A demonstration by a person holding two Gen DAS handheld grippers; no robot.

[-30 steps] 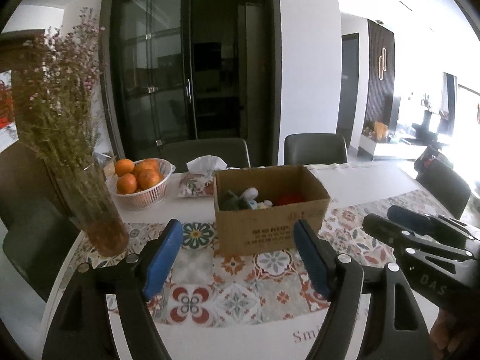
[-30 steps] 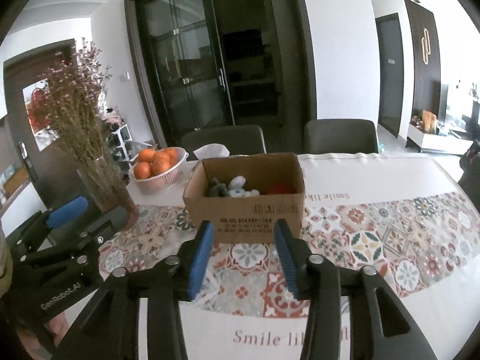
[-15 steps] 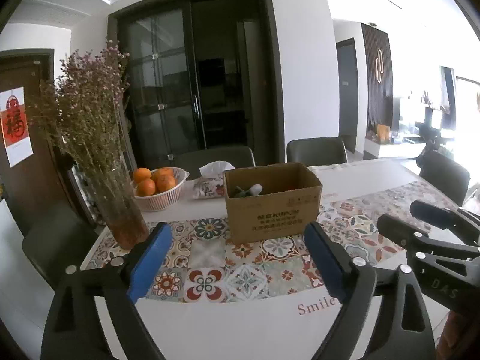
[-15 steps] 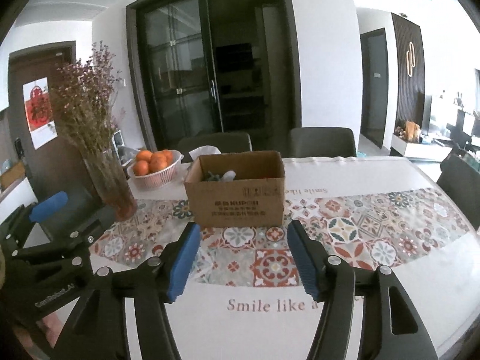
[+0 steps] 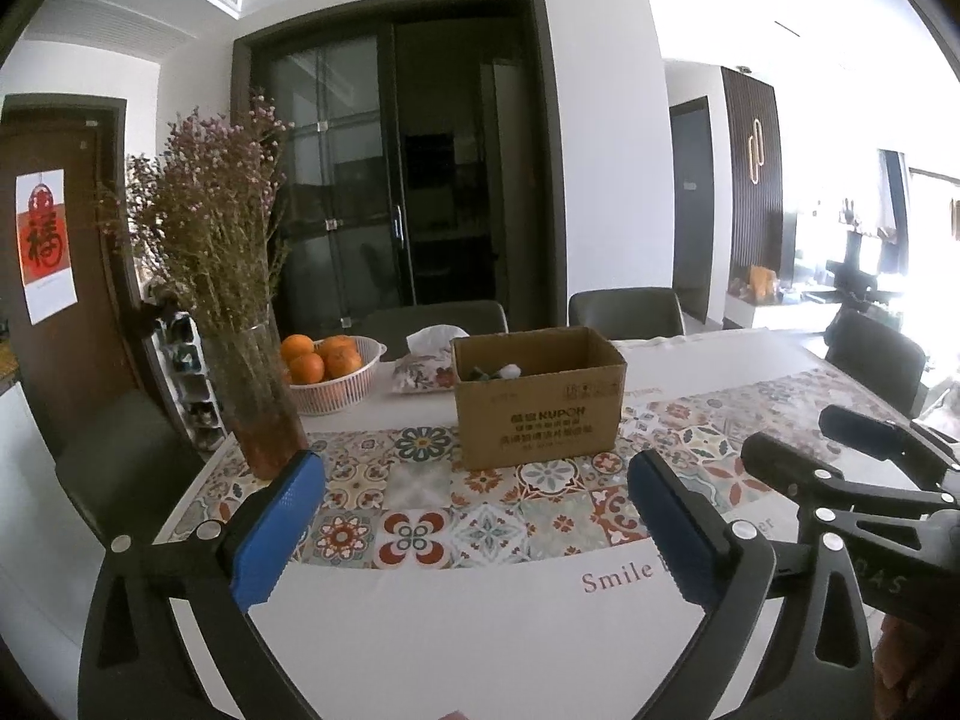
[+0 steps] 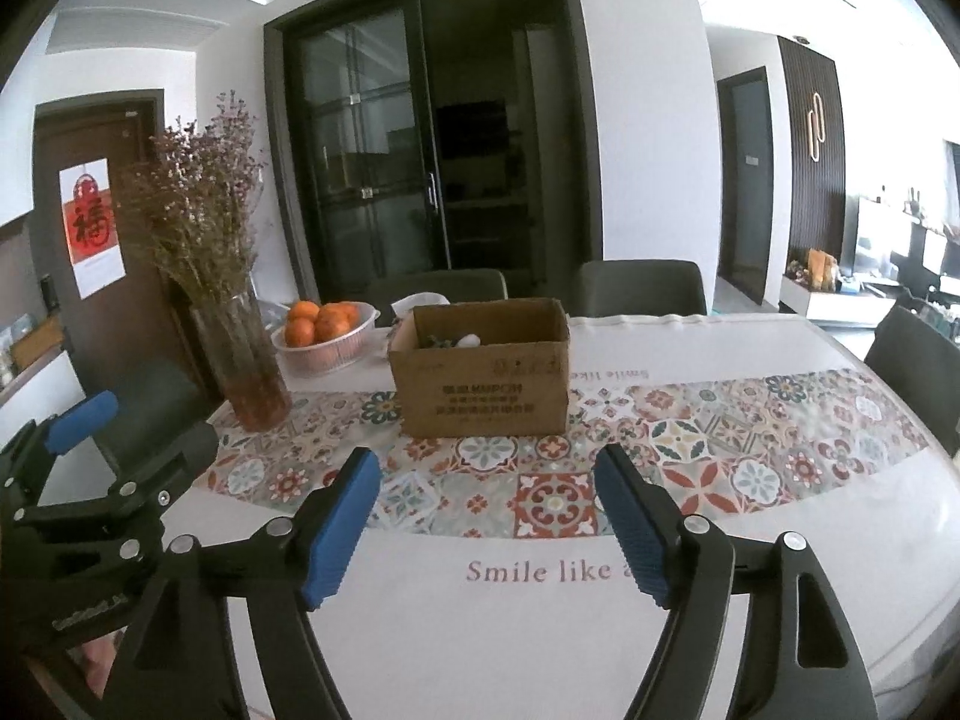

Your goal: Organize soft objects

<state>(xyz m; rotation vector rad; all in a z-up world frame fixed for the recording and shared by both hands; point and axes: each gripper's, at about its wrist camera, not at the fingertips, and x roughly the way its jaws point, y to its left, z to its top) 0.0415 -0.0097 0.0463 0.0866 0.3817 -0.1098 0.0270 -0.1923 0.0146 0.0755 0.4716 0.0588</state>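
A brown cardboard box (image 5: 537, 399) (image 6: 483, 369) stands on the patterned runner in the middle of the table. Soft toys (image 5: 501, 371) (image 6: 462, 341) peek over its rim; most of them are hidden by the box walls. My left gripper (image 5: 474, 525) hovers over the table's near edge, well short of the box, its blue-padded jaws still opening with nothing between them. My right gripper (image 6: 489, 519) is likewise back from the box, jaws opening and empty. Each gripper shows at the side of the other's view.
A glass vase of dried flowers (image 5: 252, 396) stands left of the box. Behind it are a white basket of oranges (image 5: 327, 372) and a floral tissue pouch (image 5: 423, 369). Dark chairs (image 6: 636, 288) ring the table (image 6: 540, 630).
Both grippers have drawn back from the box toward the table's near edge, so the box looks smaller. Both pairs of jaws have spread wider.
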